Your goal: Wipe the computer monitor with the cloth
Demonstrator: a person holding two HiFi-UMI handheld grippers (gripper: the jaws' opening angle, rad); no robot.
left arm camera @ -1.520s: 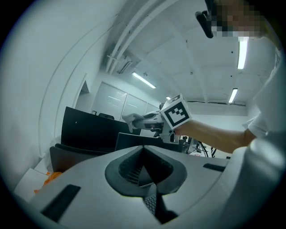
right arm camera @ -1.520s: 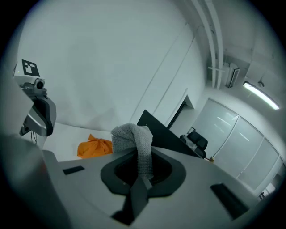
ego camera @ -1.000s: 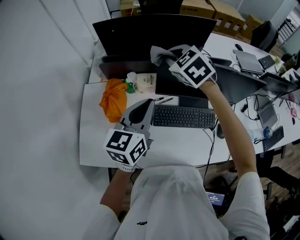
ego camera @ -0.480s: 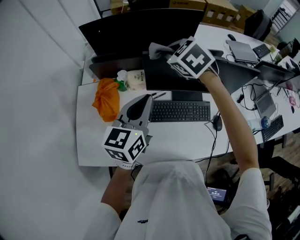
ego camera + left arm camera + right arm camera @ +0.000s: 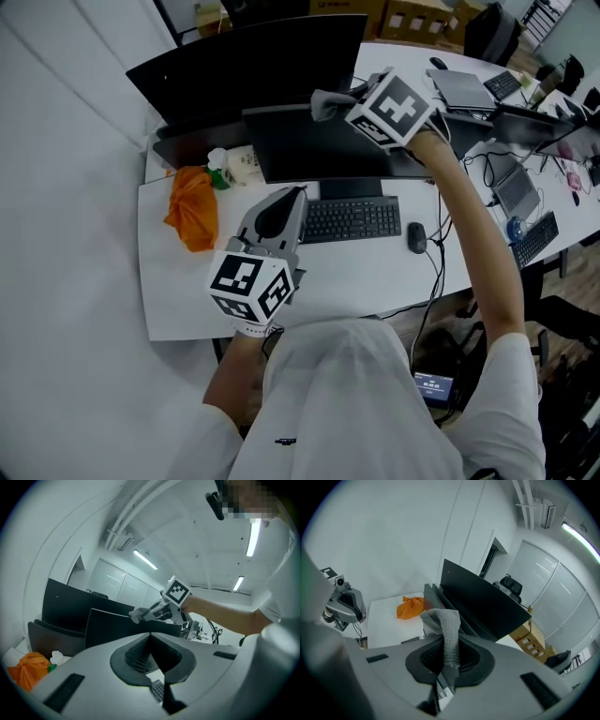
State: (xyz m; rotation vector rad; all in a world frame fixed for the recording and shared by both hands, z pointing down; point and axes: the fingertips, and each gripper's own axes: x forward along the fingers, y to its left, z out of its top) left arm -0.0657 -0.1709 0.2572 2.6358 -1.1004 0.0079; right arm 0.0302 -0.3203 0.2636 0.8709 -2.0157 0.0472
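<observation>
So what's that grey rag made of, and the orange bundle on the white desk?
The grey rag in the right hand-held gripper looks like knitted or woven fabric, matte: a ribbed texture shows and it droops limply. The orange bundle looks like thin crinkled plastic or light cloth; I cannot tell which.

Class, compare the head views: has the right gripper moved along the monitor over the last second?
Yes. The right gripper, shut on the cloth, has slid rightward along the monitor top edge, away from its left corner.
</observation>
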